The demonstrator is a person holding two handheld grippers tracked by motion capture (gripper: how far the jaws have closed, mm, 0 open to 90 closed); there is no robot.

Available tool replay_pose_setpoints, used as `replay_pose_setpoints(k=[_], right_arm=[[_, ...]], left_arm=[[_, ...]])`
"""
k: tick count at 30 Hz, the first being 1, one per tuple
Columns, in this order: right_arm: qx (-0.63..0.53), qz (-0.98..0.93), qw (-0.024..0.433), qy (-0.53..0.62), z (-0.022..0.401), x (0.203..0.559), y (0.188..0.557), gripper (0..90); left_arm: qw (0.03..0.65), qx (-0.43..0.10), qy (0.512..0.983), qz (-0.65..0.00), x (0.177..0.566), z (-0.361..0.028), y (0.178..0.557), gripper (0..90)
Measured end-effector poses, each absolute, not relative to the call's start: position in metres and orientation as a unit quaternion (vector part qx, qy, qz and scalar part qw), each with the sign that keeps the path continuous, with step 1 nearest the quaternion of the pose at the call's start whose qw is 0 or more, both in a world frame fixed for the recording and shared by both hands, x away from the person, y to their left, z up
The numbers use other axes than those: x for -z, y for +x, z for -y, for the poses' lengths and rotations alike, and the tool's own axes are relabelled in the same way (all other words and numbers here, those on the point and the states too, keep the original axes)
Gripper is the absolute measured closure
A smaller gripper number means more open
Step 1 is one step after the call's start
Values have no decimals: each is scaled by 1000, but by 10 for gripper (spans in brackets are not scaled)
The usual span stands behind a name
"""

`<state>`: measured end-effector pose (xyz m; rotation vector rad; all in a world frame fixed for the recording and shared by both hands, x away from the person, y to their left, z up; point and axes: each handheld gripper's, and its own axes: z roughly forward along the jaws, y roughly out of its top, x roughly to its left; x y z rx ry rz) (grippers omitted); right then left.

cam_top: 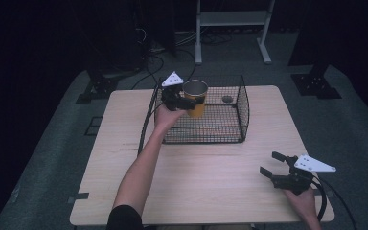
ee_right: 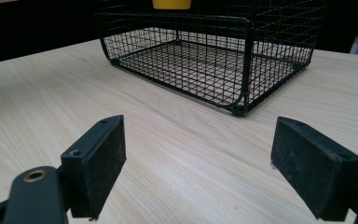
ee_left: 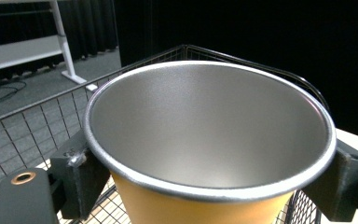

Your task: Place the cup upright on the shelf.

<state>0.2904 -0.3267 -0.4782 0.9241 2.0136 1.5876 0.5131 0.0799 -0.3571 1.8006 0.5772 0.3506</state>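
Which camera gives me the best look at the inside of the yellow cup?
The left gripper view: the cup is seen close up, its bare silver interior visible, jaws pressing its sides. The high view shows the cup small, above the wire basket. The right gripper view catches just its yellow base.

surface: wooden table (cam_top: pixel 206 182) | on it: wire basket (cam_top: pixel 220 132)
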Motion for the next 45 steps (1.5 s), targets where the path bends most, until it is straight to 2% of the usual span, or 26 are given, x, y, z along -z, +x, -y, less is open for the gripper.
replay_pose_setpoints(k=[24, 30, 45], right_arm=[[-572, -722, 203, 332, 327, 478, 291, 167], [-573, -721, 203, 333, 328, 478, 291, 167], [-573, -722, 201, 331, 327, 478, 291, 167]], left_arm=[[536, -138, 793, -254, 374, -63, 529, 131], [523, -151, 801, -248, 378, -60, 531, 131], [479, -129, 833, -247, 384, -52, 538, 130]])
